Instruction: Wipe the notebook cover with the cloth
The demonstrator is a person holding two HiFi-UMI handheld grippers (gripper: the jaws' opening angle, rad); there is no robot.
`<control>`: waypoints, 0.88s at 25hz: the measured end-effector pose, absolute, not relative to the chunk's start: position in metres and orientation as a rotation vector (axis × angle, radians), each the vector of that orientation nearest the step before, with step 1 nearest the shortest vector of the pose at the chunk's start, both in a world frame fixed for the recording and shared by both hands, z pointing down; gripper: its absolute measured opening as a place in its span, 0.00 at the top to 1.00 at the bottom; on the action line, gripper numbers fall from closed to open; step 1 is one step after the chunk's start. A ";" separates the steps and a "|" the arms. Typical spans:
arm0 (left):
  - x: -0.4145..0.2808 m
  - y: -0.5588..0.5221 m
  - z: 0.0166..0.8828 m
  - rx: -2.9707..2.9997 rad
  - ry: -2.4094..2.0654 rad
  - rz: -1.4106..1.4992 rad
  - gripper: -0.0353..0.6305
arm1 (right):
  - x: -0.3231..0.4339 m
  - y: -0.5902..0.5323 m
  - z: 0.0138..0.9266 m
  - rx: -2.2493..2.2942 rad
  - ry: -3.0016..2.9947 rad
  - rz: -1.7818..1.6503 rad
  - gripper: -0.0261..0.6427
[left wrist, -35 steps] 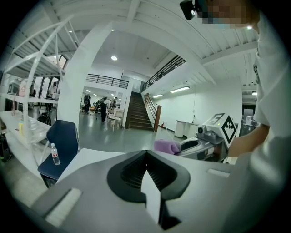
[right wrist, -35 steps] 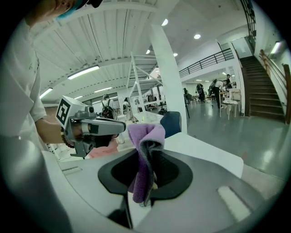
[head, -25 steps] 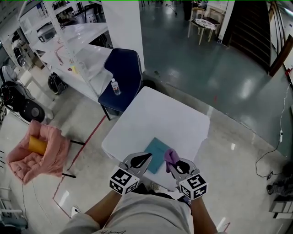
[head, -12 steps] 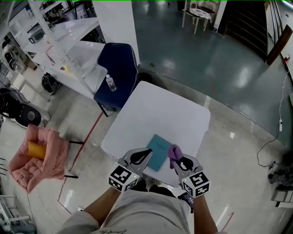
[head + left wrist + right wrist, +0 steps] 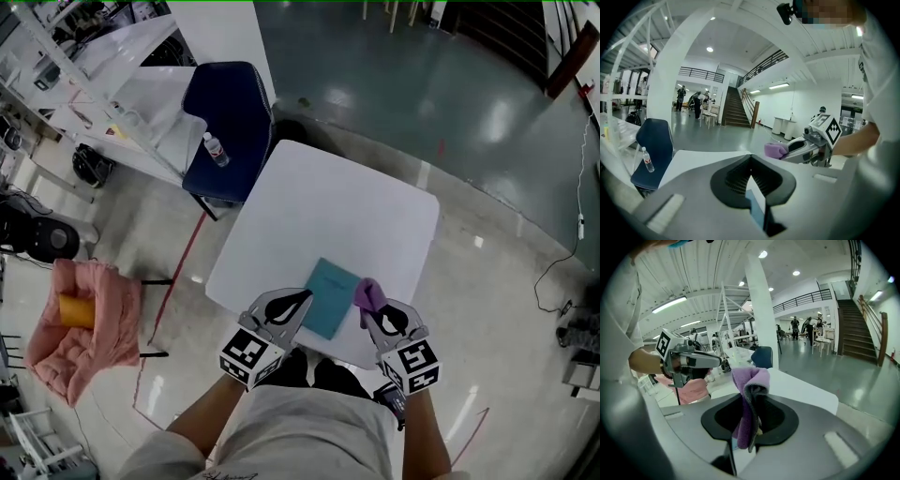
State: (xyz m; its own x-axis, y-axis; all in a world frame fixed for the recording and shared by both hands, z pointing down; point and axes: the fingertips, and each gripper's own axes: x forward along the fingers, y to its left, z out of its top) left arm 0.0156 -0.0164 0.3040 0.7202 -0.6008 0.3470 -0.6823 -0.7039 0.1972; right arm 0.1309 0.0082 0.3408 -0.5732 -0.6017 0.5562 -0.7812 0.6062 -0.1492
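A teal notebook (image 5: 332,297) lies flat near the front edge of the white table (image 5: 342,211). My left gripper (image 5: 300,298) hovers at the notebook's left edge, its jaws shut with nothing between them. A strip of the notebook (image 5: 756,205) shows below those jaws in the left gripper view. My right gripper (image 5: 374,308) is at the notebook's right edge, shut on a purple cloth (image 5: 367,293). The cloth (image 5: 749,394) hangs folded between the jaws in the right gripper view. Each gripper view shows the other gripper: the right one (image 5: 792,148) and the left one (image 5: 716,363).
A dark blue chair (image 5: 228,108) with a water bottle (image 5: 215,149) on its seat stands at the table's far left corner. A pink cushioned seat (image 5: 82,319) with a yellow object sits on the floor to the left. White benches and shelving (image 5: 84,75) fill the far left.
The head view has tilted, so the table sits higher and more centred in it. Both grippers stay at the notebook's two sides, and the cloth is still held.
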 end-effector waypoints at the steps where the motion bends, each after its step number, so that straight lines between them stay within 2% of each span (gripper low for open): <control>1: 0.015 -0.018 0.307 2.612 -0.999 0.374 0.95 | 0.131 0.008 0.344 1.099 -2.367 0.531 0.81; 22: 0.010 -0.036 0.389 2.559 -0.943 0.386 0.95 | 0.134 -0.011 0.441 0.960 -2.104 0.446 0.81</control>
State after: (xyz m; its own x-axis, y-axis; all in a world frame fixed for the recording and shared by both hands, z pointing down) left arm 0.0096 -0.0356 0.3889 0.7365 -0.5594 0.3803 -0.6655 -0.7001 0.2588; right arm 0.1340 -0.0106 0.4415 -0.4229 -0.4871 0.7641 -0.7552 0.6555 -0.0002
